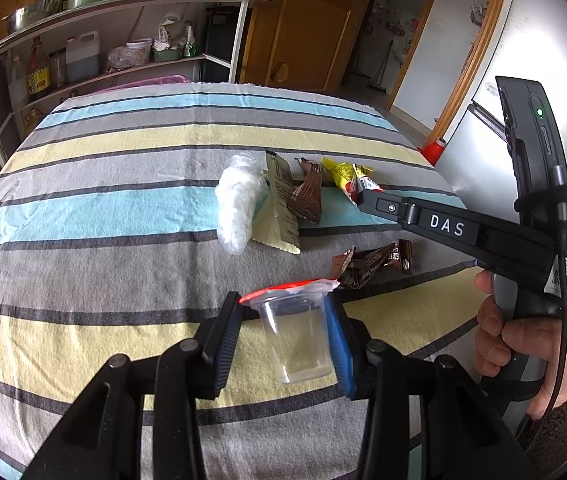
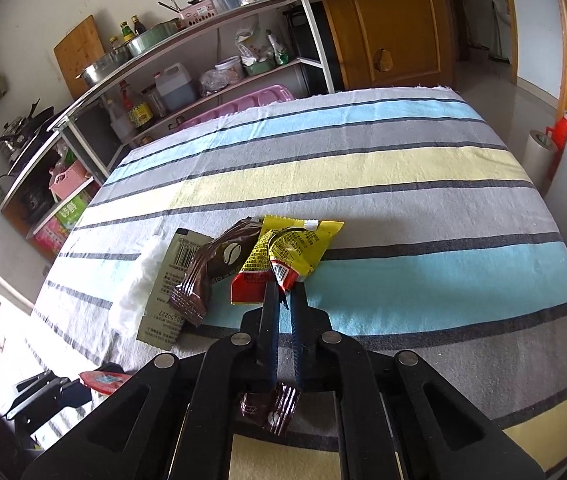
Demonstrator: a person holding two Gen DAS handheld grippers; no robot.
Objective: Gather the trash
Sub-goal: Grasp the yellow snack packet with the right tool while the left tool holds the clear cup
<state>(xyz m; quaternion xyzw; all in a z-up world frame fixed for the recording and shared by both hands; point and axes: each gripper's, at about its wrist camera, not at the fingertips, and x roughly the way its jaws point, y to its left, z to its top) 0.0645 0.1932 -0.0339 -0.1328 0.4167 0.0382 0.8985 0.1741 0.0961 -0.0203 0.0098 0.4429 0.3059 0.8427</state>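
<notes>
My left gripper [image 1: 283, 320] is shut on a clear plastic cup [image 1: 297, 344] with a peeled red lid, held over the striped cloth. My right gripper [image 2: 283, 294] is shut on the red corner of a yellow snack wrapper [image 2: 295, 250]; it also shows in the left wrist view [image 1: 363, 196] pinching that wrapper [image 1: 343, 174]. Beside it lie a brown coffee wrapper [image 2: 219, 264], an olive sachet [image 2: 171, 292] and crumpled white plastic [image 1: 237, 204]. Another brown wrapper [image 1: 371, 266] lies nearer, below the right gripper.
The striped cloth [image 1: 123, 184] covers the table. A metal shelf rack [image 1: 95, 60] with bottles and bowls stands behind on the left. A wooden door [image 1: 303, 24] and a fridge [image 1: 483, 152] are at the back right.
</notes>
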